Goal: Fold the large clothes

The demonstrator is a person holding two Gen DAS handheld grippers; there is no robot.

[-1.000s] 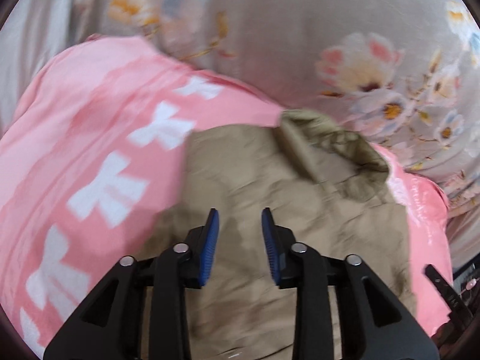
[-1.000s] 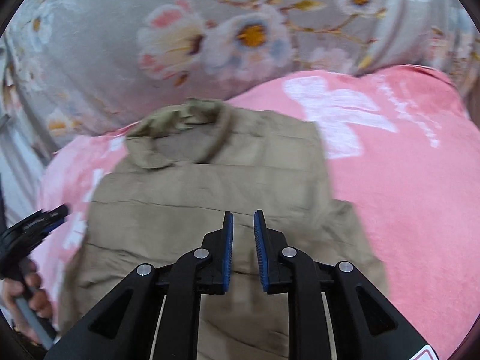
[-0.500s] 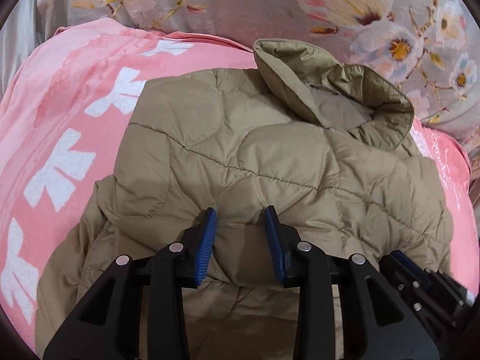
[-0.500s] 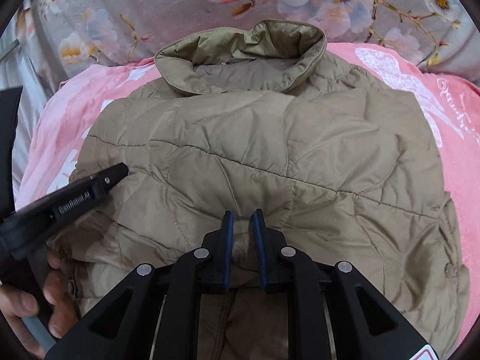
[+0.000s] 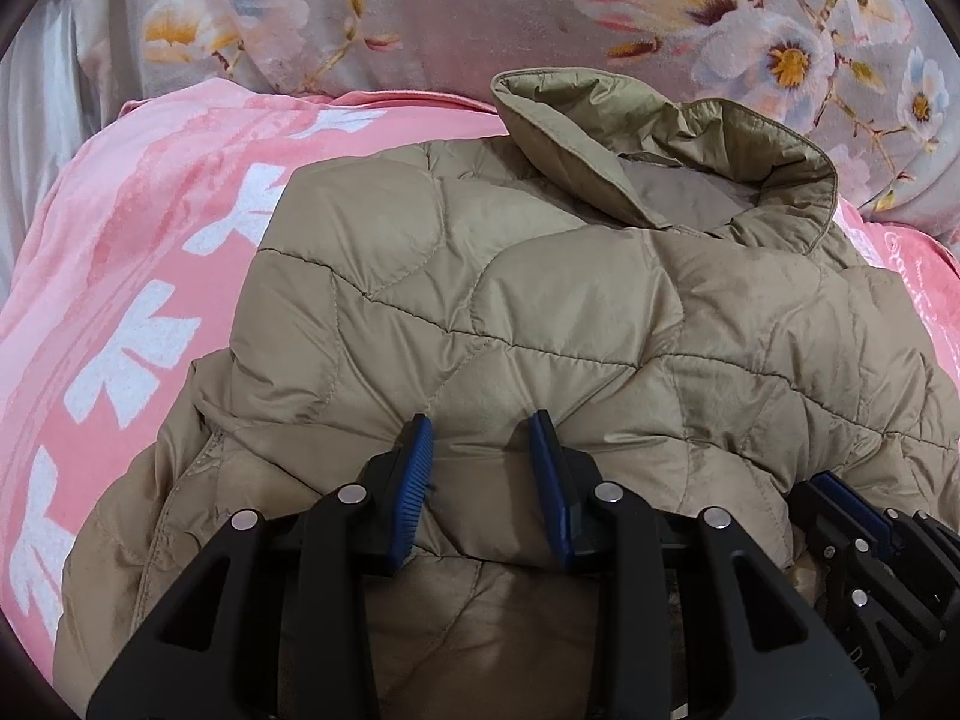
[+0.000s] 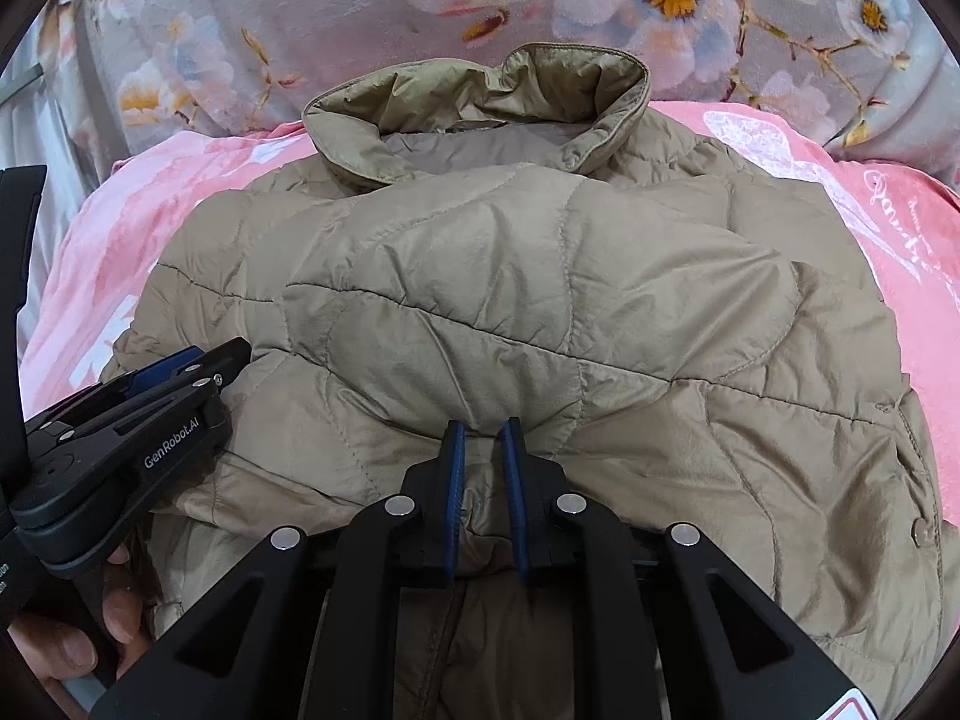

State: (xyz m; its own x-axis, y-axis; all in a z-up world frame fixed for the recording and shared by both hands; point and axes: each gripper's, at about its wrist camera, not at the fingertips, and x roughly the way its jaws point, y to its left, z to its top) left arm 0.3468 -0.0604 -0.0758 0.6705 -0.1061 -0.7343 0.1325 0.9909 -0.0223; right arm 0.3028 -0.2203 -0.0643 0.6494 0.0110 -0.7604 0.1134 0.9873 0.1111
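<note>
A khaki quilted jacket (image 5: 540, 312) lies on a pink blanket, its collar (image 5: 660, 144) standing up at the far end. Its near part is doubled over onto the body, and the folded edge runs across just in front of both grippers. My left gripper (image 5: 482, 423) is shut on a thick bunch of that edge, with puckers spreading from its pads. My right gripper (image 6: 483, 429) pinches the same jacket (image 6: 540, 300) edge in a narrow gap. The right gripper (image 5: 840, 516) shows at the lower right in the left wrist view. In the right wrist view the left gripper (image 6: 180, 375) sits at the left.
The pink blanket (image 5: 138, 312) with white bow prints spreads under the jacket to both sides. Behind the collar rises a grey floral bedcover (image 5: 468, 18). A person's hand (image 6: 90, 630) grips the left tool's handle at the lower left of the right wrist view.
Both grippers came down and forward with the jacket's edge in them, laying it over the body. The collar now sits nearer and the picture is sharp. Little has moved since the middle frames.
</note>
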